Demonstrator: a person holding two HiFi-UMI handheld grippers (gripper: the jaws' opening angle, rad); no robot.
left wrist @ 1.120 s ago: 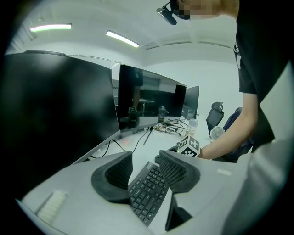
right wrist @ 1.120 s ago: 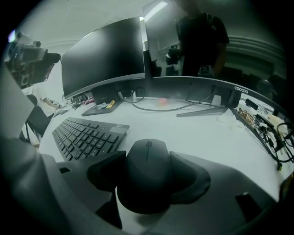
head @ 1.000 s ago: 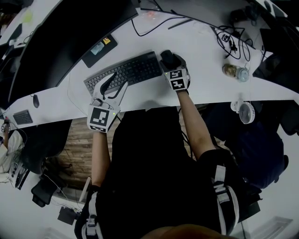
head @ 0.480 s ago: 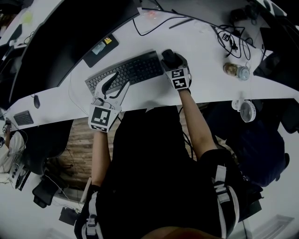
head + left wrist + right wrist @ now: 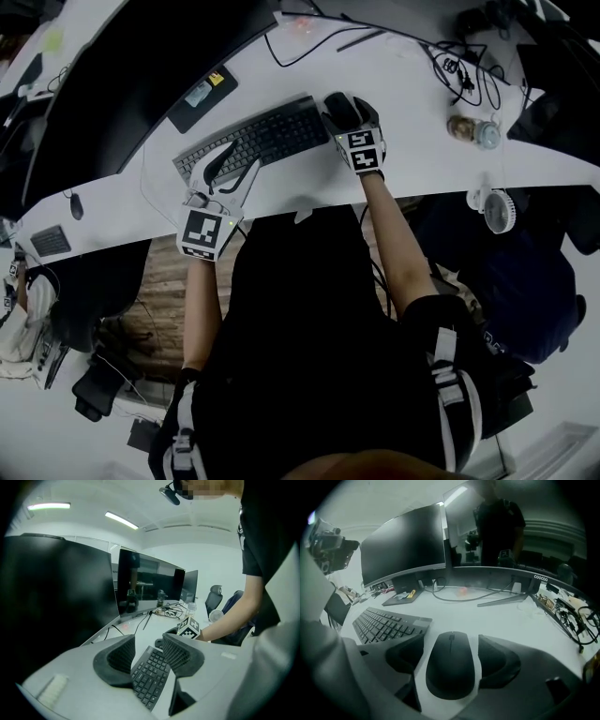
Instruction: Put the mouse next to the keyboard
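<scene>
A black mouse (image 5: 451, 665) lies on the white desk (image 5: 412, 112) just off the right end of the black keyboard (image 5: 258, 139). My right gripper (image 5: 451, 658) straddles the mouse. Its jaws are opening, and a strip of white desk shows between each pad and the mouse's sides. In the head view the mouse (image 5: 339, 106) sits right in front of the right gripper (image 5: 347, 114). My left gripper (image 5: 234, 164) hangs open over the keyboard's near left part, with only the keyboard (image 5: 152, 674) seen between its fingers (image 5: 180, 656).
Dark monitors (image 5: 141, 66) stand behind the keyboard, with a black stand base (image 5: 200, 98) beside them. Tangled cables (image 5: 459, 70) and a small jar (image 5: 473, 131) lie at the right. A small fan (image 5: 492, 208) sits at the desk's near edge.
The right gripper has stayed at the mouse by the keyboard's right end. The left gripper holds the same place over the keyboard.
</scene>
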